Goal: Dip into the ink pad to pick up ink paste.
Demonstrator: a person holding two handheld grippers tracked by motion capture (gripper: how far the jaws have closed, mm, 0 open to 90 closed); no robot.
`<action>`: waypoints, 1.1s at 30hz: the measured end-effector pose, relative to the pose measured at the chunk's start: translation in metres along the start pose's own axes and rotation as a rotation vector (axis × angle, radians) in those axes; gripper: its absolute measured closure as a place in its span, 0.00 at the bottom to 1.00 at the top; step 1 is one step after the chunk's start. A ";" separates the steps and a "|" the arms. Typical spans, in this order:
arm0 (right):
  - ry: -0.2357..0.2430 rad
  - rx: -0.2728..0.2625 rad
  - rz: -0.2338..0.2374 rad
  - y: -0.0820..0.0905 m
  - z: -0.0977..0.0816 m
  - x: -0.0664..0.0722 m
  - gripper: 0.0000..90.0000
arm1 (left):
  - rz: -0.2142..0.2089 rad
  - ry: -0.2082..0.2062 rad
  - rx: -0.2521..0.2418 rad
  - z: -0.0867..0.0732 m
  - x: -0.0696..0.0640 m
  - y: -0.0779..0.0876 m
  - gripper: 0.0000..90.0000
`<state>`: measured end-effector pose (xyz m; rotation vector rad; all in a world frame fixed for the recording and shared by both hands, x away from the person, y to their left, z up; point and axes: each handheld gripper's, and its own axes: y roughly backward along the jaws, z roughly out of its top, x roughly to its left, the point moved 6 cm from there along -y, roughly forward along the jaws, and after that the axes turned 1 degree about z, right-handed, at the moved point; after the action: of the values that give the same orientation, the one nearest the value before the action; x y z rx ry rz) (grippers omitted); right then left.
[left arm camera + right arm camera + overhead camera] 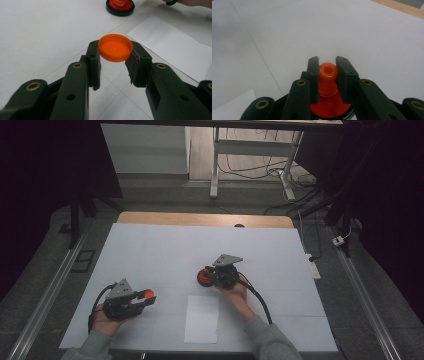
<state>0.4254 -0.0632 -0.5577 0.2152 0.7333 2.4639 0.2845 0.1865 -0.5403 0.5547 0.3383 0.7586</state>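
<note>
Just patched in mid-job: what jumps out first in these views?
The orange cap pinched in the left gripper, held just above the white table near its left front. Right of it, the right gripper clamps the orange spout of a red, black-rimmed disc at mid-table.

It looked like a lab or test room: the tabletop [150,250] was covered in white sheet, cables [260,170] lay on the floor, and metal desk frames [216,165] stood behind.
</note>
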 end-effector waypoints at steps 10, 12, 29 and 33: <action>-0.011 -0.018 0.002 0.000 -0.002 -0.001 0.81 | 0.003 0.005 -0.007 0.001 0.000 0.002 0.72; -0.008 -0.019 -0.003 0.000 -0.003 0.000 0.81 | 0.003 0.005 -0.007 0.001 0.000 0.002 0.72; -0.005 -0.037 0.000 0.000 -0.004 0.000 0.81 | 0.003 0.003 -0.012 0.001 0.000 0.003 0.72; -0.006 -0.034 -0.001 0.000 -0.004 0.000 0.81 | 0.005 0.005 -0.014 0.001 0.000 0.003 0.72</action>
<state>0.4241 -0.0656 -0.5610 0.2093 0.6883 2.4721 0.2836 0.1881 -0.5374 0.5410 0.3367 0.7663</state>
